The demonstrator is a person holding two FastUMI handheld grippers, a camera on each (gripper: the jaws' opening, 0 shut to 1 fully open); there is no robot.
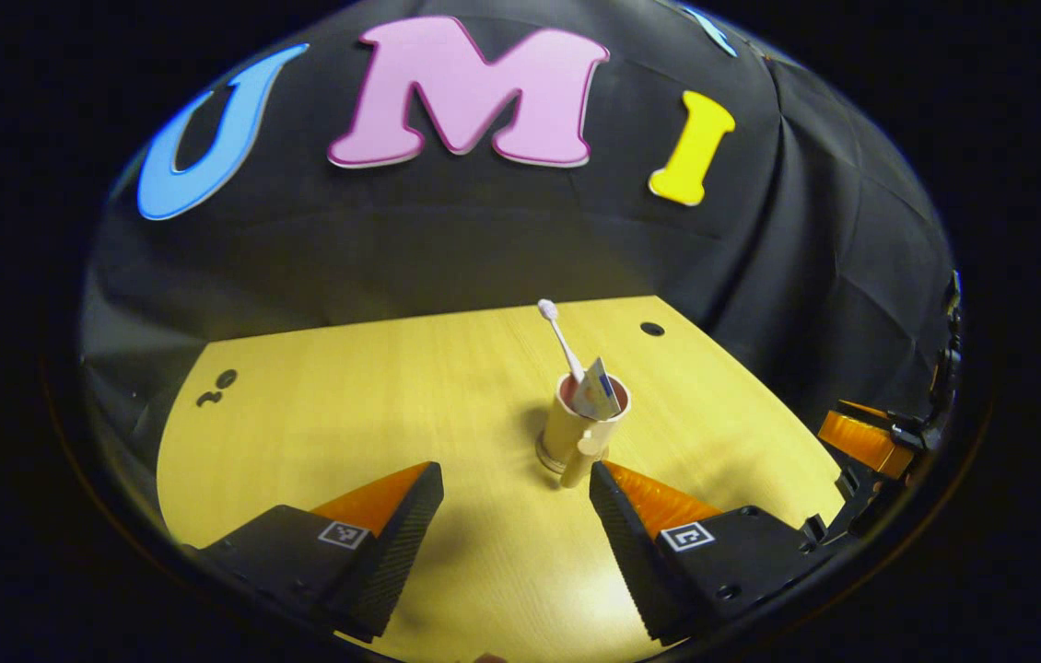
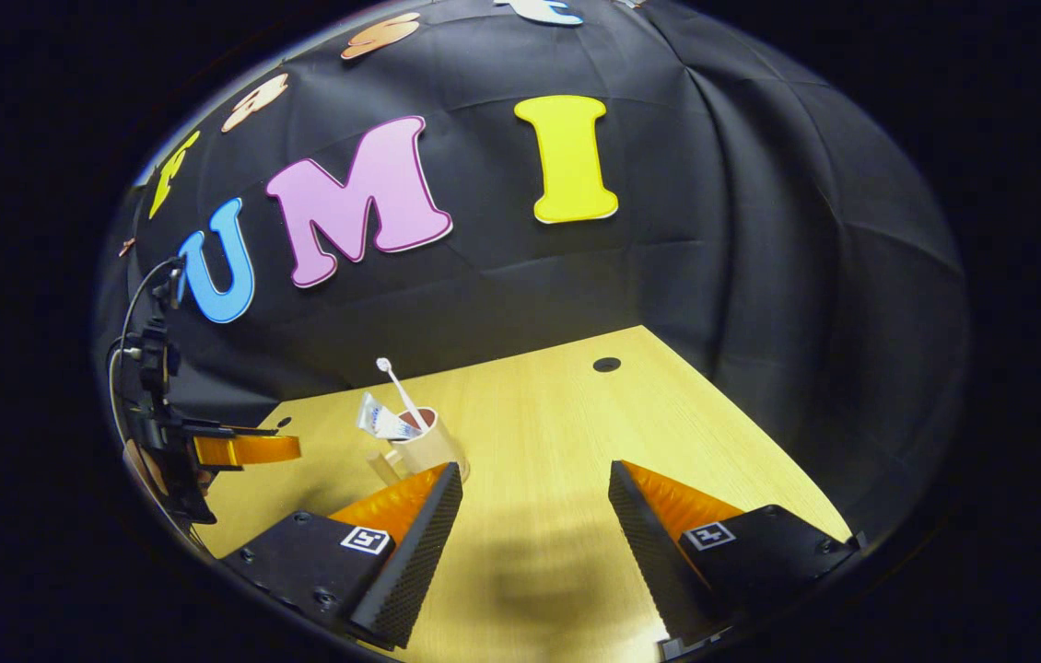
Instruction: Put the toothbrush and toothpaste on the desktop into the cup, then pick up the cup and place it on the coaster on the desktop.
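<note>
A cream cup [image 1: 576, 431] with a pink inside stands upright on a round coaster [image 1: 550, 460] on the yellow desktop [image 1: 373, 405]. A white toothbrush [image 1: 560, 338] and a small toothpaste tube [image 1: 596, 390] stick out of the cup. My left gripper [image 1: 516, 479] is open just short of the cup, its right fingertip close to the handle. In the right gripper view the cup [image 2: 426, 444] with toothbrush [image 2: 399, 390] and toothpaste [image 2: 379, 421] stands beyond my left finger. My right gripper [image 2: 534, 483] is open over bare wood, holding nothing.
Black cloth walls close the desk at the back and right. A round hole [image 1: 652, 329] lies near the far edge, dark marks [image 1: 218, 385] at the far left. The right gripper [image 1: 880, 442] shows at the right edge; the left gripper [image 2: 207, 449] shows at the left.
</note>
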